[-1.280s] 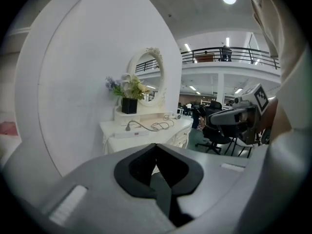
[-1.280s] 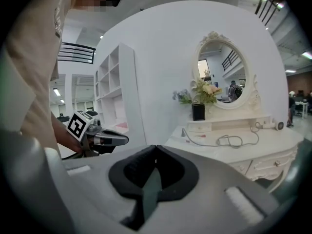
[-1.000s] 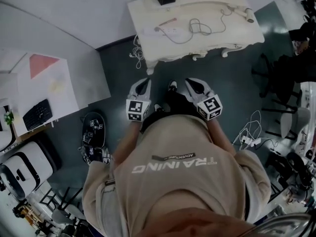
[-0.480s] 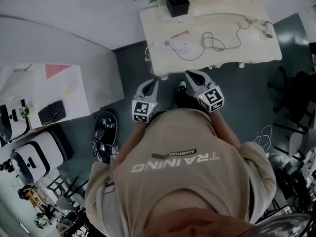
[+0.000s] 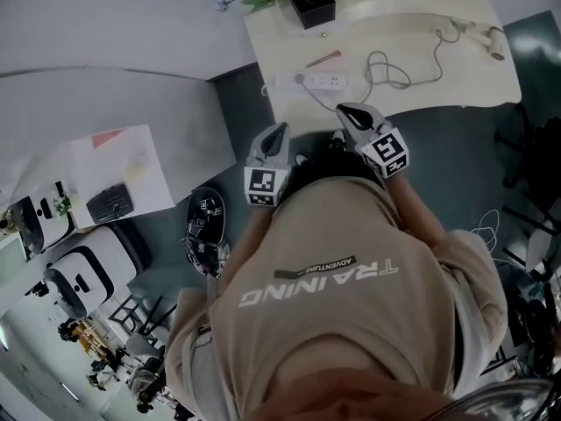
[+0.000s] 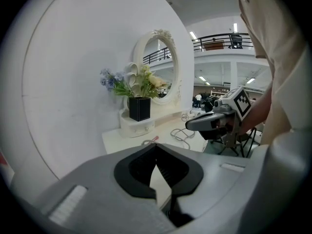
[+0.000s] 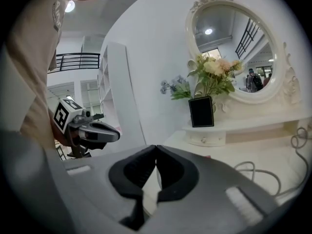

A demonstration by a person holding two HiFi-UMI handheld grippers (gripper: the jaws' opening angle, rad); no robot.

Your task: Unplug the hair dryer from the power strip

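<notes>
In the head view a white power strip (image 5: 313, 81) lies on the white dressing table (image 5: 280, 33). A grey cord (image 5: 392, 67) loops from it across the top to the pale hair dryer (image 5: 487, 37) at the far right. My left gripper (image 5: 280, 129) is shut and empty, just short of the table's front left edge. My right gripper (image 5: 343, 109) is also shut and empty, its tip at the front edge below the strip. In the left gripper view the closed left gripper (image 6: 156, 146) faces the table. In the right gripper view the closed right gripper (image 7: 156, 147) does the same.
A black vase of flowers (image 5: 313, 3) and a red pen (image 5: 324, 59) are on the table, an oval mirror (image 7: 235, 48) behind. A desk with a keyboard (image 5: 110, 203) stands left. A black device (image 5: 204, 231) and loose cables (image 5: 491, 228) lie on the floor.
The person has walked up to the dressing table. Both shut grippers moved forward with them, from over the dark floor to the table's front edge.
</notes>
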